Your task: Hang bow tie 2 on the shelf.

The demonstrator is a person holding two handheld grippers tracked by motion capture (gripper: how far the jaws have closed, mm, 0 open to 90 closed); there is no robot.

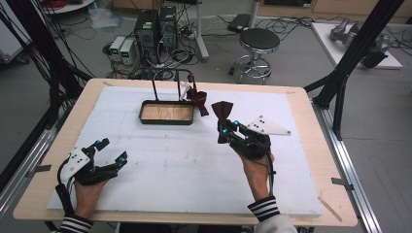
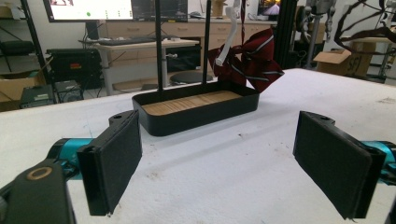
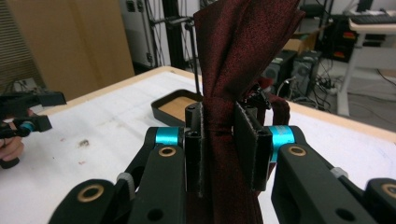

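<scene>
Two bow ties, one (image 3: 233,70) pinched in right hand-held gripper (image 3: 219,140), left hand-held gripper (image 2: 219,163) spread.

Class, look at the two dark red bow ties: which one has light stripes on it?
The striped bow tie hanging on the rack above the black tray. The plain one is clamped in the right tool and has no stripes.

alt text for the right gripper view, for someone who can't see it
The right gripper pinches a dark red bow tie upright at its knot. Behind it on the white table stands a black tray with a wooden floor.
</scene>
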